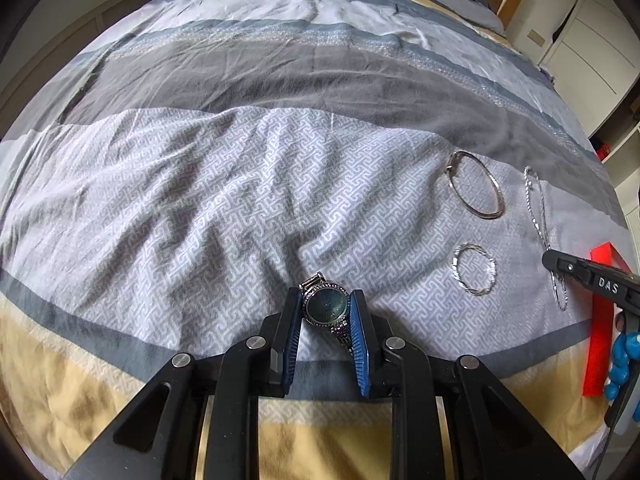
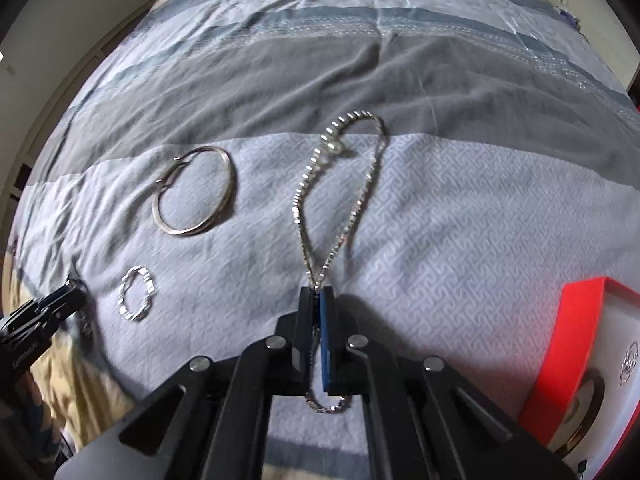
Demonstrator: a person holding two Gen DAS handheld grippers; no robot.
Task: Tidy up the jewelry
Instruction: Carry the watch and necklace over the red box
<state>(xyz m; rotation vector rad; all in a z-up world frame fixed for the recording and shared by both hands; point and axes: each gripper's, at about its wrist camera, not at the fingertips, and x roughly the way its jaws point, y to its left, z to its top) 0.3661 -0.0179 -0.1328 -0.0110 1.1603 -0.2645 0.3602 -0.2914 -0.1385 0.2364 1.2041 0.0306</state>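
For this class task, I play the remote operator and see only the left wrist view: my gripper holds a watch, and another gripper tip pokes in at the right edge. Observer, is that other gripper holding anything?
Observer: Yes. The right gripper is shut on the chain necklace, with both strands pinched between its pads.
Operator: Does the whole chain hang from it?
Observer: No. A loop of it lies ahead on the bedspread, and a short end trails behind the pads.
Operator: I see only a red edge at my right. What is it?
Observer: An open red box with a white lining and a small silver piece inside.
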